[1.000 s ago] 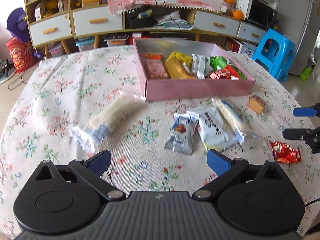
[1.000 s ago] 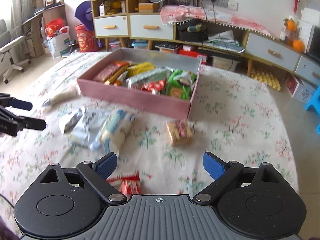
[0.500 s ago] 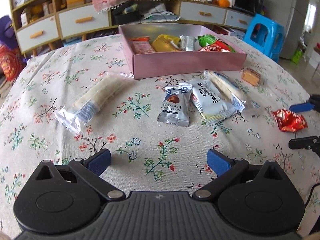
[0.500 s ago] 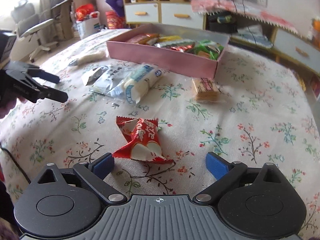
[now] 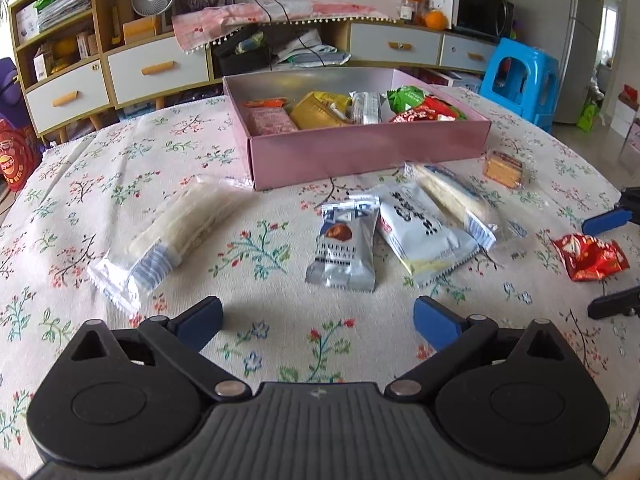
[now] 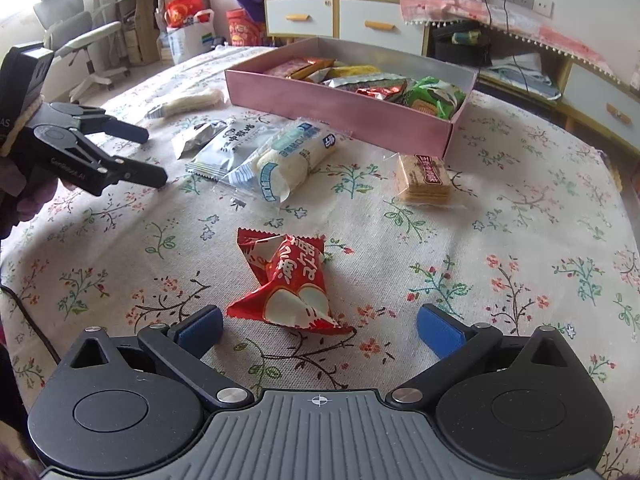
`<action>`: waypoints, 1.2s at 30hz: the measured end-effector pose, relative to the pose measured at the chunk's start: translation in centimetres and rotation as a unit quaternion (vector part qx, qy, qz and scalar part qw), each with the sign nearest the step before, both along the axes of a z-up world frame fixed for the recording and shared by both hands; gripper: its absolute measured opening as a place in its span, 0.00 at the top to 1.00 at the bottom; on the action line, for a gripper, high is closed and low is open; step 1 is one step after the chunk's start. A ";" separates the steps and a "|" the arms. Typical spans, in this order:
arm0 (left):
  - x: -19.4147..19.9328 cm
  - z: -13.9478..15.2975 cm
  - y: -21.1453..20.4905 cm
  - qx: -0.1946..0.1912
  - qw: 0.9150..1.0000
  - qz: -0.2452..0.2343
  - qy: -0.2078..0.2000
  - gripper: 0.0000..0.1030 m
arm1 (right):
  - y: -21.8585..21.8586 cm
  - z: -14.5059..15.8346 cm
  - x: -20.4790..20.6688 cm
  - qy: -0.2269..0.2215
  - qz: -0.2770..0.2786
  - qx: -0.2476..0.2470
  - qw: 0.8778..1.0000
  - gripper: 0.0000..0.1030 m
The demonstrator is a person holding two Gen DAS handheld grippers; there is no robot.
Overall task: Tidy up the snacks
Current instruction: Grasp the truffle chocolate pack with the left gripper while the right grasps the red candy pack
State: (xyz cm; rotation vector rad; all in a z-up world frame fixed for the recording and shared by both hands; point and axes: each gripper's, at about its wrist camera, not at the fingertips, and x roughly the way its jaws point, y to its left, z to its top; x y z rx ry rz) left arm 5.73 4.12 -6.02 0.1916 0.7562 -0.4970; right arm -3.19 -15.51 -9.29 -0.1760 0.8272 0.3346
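Note:
A pink box (image 5: 360,152) holding several snacks stands at the far side of the flowered table. Loose in front of it lie a long rice-cracker pack (image 5: 176,232), a truffle chocolate packet (image 5: 346,248), a white packet (image 5: 424,236), another long pack (image 5: 456,196) and a biscuit pack (image 5: 504,168). My left gripper (image 5: 318,316) is open over bare cloth, short of the chocolate packet. My right gripper (image 6: 318,320) is open, and the near end of a red packet (image 6: 292,276) lies between its fingertips, with the pads not pressing it.
The left gripper (image 6: 150,156) shows at the left edge of the right wrist view, a hand behind it. Beyond the table stand cabinets with drawers and a blue stool (image 5: 520,76). The table's rounded edge falls away to the right of the biscuit pack (image 6: 424,178).
The right gripper has drawn back and sunk, so the red packet now lies between its fingertips instead of under its body. The left gripper has dropped a little towards the cloth.

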 end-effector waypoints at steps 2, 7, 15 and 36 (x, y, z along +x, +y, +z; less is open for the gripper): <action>0.2 0.1 -0.2 -0.002 1.000 0.001 -0.004 0.15 | 0.0 0.0 0.0 0.000 0.002 0.000 1.000 0.00; 0.9 0.5 -0.8 -0.002 1.000 0.002 -0.002 0.34 | 0.3 0.2 0.3 0.005 0.002 -0.006 1.000 0.01; 1.7 0.9 -2.0 0.000 1.000 0.004 0.005 0.55 | 0.8 0.7 0.4 0.008 0.015 -0.002 1.000 0.12; 2.4 1.7 -2.3 0.006 0.999 0.024 0.036 0.74 | 0.9 1.8 1.1 0.021 0.008 0.012 1.000 0.66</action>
